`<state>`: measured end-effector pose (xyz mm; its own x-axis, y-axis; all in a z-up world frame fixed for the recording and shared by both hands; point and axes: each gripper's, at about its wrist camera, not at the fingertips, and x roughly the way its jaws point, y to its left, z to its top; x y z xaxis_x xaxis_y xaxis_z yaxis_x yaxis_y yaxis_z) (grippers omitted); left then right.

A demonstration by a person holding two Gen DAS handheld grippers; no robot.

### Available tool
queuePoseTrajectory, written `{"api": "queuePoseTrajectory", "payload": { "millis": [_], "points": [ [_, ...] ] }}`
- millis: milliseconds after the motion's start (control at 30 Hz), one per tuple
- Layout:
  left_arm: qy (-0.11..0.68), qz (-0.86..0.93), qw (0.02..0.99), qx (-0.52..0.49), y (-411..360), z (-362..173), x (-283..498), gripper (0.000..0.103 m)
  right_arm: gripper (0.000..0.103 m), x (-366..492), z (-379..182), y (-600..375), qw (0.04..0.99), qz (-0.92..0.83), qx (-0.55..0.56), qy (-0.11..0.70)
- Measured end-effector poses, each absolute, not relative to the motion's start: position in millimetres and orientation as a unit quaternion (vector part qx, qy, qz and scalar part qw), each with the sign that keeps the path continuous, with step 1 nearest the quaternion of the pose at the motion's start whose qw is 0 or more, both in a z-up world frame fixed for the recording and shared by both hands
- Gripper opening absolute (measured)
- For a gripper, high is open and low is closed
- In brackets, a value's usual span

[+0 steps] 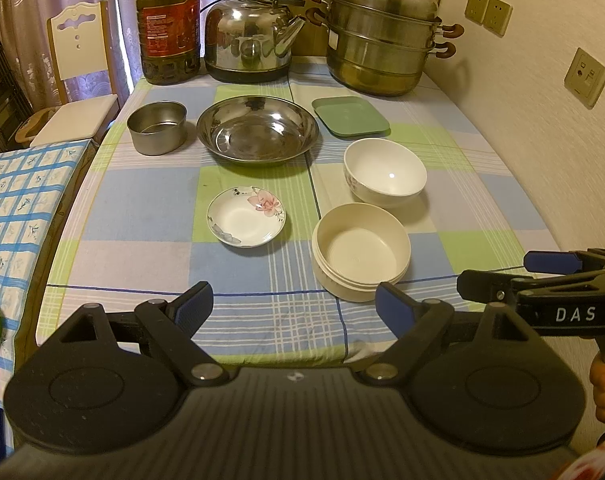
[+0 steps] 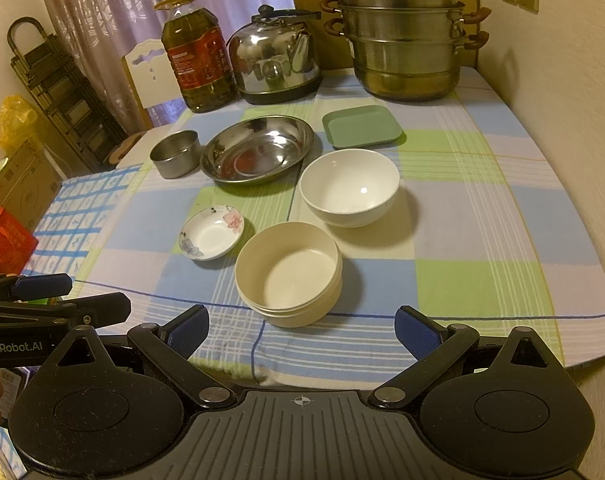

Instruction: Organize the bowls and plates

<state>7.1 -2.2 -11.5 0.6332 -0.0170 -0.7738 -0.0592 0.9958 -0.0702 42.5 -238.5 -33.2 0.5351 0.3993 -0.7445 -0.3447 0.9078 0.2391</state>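
Observation:
On the checked tablecloth stand a cream plastic bowl (image 1: 360, 252) (image 2: 288, 274), a white china bowl (image 1: 384, 170) (image 2: 349, 186), a small flowered saucer (image 1: 245, 216) (image 2: 211, 232), a wide steel basin (image 1: 257, 130) (image 2: 256, 148), a small steel tin (image 1: 157, 127) (image 2: 175, 153) and a green square plate (image 1: 350, 116) (image 2: 362, 126). My left gripper (image 1: 296, 306) is open and empty, near the table's front edge, before the cream bowl. My right gripper (image 2: 302, 330) is open and empty, also just before the cream bowl; it shows from the side in the left wrist view (image 1: 498, 276).
At the table's back stand an oil bottle (image 1: 168, 24), a steel kettle (image 1: 250, 36) and a stacked steamer pot (image 1: 382, 36). A wall (image 1: 542, 120) runs along the right side. A chair (image 1: 78, 80) and a second clothed surface (image 1: 18, 200) are at the left.

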Motion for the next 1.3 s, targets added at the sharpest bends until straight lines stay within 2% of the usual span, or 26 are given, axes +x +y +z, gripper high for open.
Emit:
{"api": "queuePoseTrajectory", "payload": {
  "millis": [1300],
  "points": [
    [0.439, 0.017, 0.897, -0.057, -20.2, -11.3, 9.6, 0.087, 0.099, 46.7, -29.9, -257.5, 0.872, 0.219, 0.039, 0.435]
  ]
}}
